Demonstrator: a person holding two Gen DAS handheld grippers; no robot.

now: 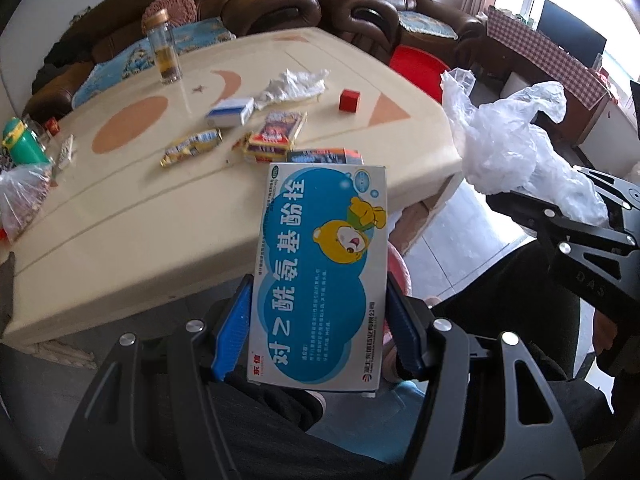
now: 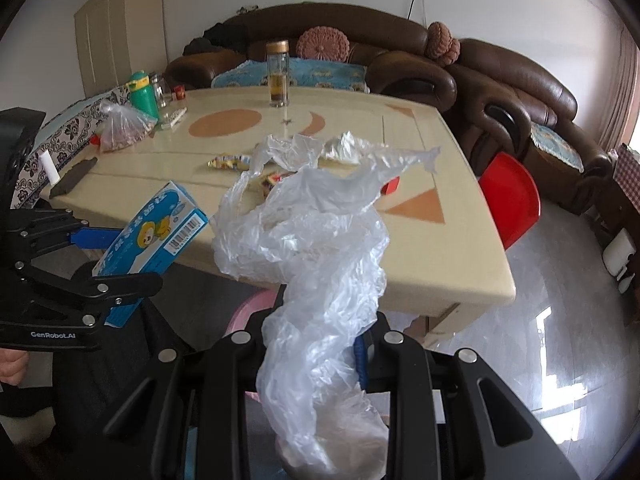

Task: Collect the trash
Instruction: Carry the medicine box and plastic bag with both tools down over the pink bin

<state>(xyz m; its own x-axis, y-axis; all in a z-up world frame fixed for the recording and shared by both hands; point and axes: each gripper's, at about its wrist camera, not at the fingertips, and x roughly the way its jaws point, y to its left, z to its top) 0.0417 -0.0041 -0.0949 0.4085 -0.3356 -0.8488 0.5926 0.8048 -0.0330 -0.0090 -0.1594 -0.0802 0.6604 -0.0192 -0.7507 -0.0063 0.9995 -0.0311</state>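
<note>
My left gripper [image 1: 318, 284] is shut on a blue and white medicine box [image 1: 320, 272] with a cartoon bear, its blue pads [image 1: 234, 320] pressing both long sides. The box hangs in front of the cream table's [image 1: 140, 240] near edge. To its right my right gripper [image 2: 320, 344] is shut on a crumpled clear plastic bag [image 2: 316, 240] that bulges upward. The right wrist view shows the left gripper [image 2: 116, 258] and box [image 2: 160, 232] at the left. On the table lie a crumpled tissue [image 1: 296, 84], a red cube [image 1: 348, 99], a small box [image 1: 231, 112] and snack wrappers [image 1: 192, 148].
A glass bottle [image 1: 164, 52] stands at the table's far side; a green bottle [image 1: 22, 144] and a filled bag [image 1: 20, 200] sit at the left end. A red stool [image 2: 510, 200] and brown sofas [image 2: 500, 80] flank the table. Something pink [image 2: 248, 312] sits below the table edge.
</note>
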